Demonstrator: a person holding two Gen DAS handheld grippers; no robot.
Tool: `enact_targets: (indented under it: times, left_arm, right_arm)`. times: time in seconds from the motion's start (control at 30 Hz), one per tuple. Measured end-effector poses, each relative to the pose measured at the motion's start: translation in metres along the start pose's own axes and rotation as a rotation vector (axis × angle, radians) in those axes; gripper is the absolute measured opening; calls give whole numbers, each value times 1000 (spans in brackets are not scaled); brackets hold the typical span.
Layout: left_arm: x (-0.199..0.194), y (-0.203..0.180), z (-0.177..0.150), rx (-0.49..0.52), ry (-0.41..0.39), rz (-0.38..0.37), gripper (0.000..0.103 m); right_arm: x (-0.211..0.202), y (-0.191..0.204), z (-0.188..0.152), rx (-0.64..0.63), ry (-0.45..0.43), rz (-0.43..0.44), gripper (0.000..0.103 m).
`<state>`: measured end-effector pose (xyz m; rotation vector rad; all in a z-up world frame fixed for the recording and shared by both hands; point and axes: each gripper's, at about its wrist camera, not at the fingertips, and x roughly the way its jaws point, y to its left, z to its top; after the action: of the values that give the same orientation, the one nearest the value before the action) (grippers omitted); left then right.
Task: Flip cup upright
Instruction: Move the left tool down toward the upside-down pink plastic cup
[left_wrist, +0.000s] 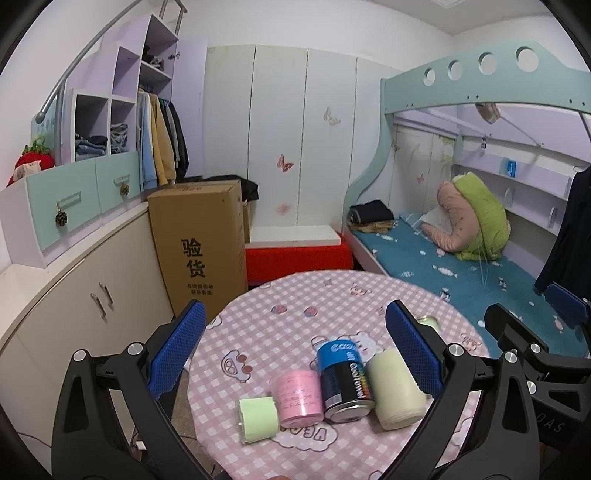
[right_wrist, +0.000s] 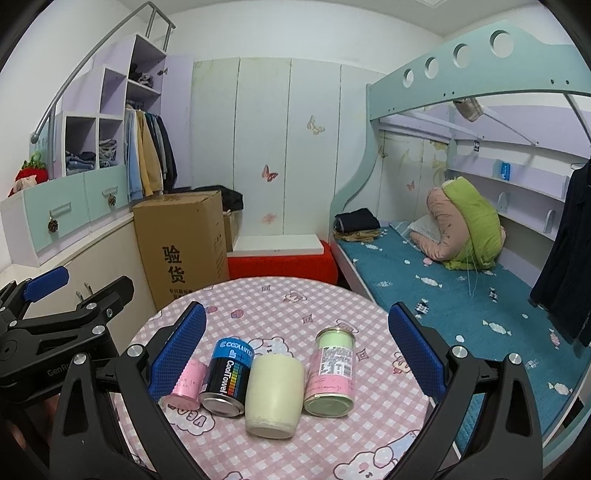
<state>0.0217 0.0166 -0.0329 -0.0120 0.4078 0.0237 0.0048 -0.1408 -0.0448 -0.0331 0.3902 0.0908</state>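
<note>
A cream cup (right_wrist: 273, 393) lies on its side on the round pink-checked table (right_wrist: 295, 306), base toward the camera; it also shows in the left wrist view (left_wrist: 395, 387). My right gripper (right_wrist: 297, 350) is open and empty, hovering just short of the row, jaws wide on either side of it. My left gripper (left_wrist: 295, 349) is open and empty, above the row of lying containers. The right gripper's body (left_wrist: 535, 354) shows at the right in the left wrist view; the left gripper's body (right_wrist: 55, 321) shows at the left in the right wrist view.
Lying beside the cup: a blue-black CoolTowel can (right_wrist: 227, 376), a pink container (right_wrist: 188, 384), a green-pink can (right_wrist: 332, 373), and a light green cup (left_wrist: 256, 417). A cardboard box (right_wrist: 181, 243), cabinets and a bunk bed (right_wrist: 461, 277) surround the table.
</note>
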Motion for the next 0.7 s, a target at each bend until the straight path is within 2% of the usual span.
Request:
enact_targets:
  times: [0.17,0.27,0.4,0.6,0.7]
  left_arm:
    - [21,13,-14,-4,51,22,98]
    - [38,26,-26,-23,110,27,98]
    - [68,51,-46,-93,228,7,98]
    - [116,82,-85,-193,410,24,98]
    - [129,90,-97,-208,460,22,98]
  right_arm:
    - [23,11,-9,-21,59,17,96]
    - [40,21,-17,-33,104,33,96]
    - [67,38,-31,-68,179,52,96]
    - [101,57,-47,-101,260,67,95]
    - [112,61,-51,-111,288,72,95]
